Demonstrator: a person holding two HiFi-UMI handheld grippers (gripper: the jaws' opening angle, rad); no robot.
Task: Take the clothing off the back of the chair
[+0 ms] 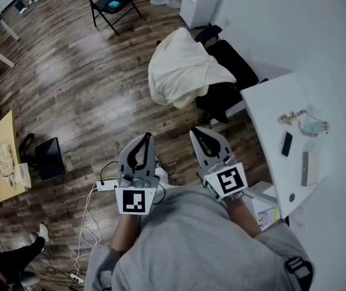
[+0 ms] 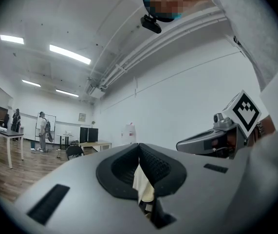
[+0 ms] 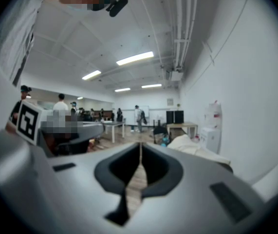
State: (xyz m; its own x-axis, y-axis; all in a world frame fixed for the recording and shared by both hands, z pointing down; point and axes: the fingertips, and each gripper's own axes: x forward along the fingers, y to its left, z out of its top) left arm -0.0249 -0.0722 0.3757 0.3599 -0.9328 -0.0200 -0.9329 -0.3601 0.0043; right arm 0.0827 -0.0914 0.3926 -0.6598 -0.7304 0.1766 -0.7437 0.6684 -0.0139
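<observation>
At the far left of the head view, a low tan wooden table stands on the dark wood-plank floor, with a small black box just beside it.

Next is your left gripper. Its two grey jaws are pressed together at the tips and clamp nothing. The pale strip showing through the gap lower down in the left gripper view is the garment, seen from a distance.

The cream-coloured cloth garment is ahead of both grippers and well apart from them. It lies draped over the back of the black office chair, covering the top and hanging in loose folds toward the left.

Your right gripper is just beside the left one, and both point toward the chair. Its jaws also meet tip to tip and hold nothing. Only floorboards show through the slit in the right gripper view.

On the right, the white rectangular table stands close to the chair. It carries a small flat black object and a narrow grey bar.
</observation>
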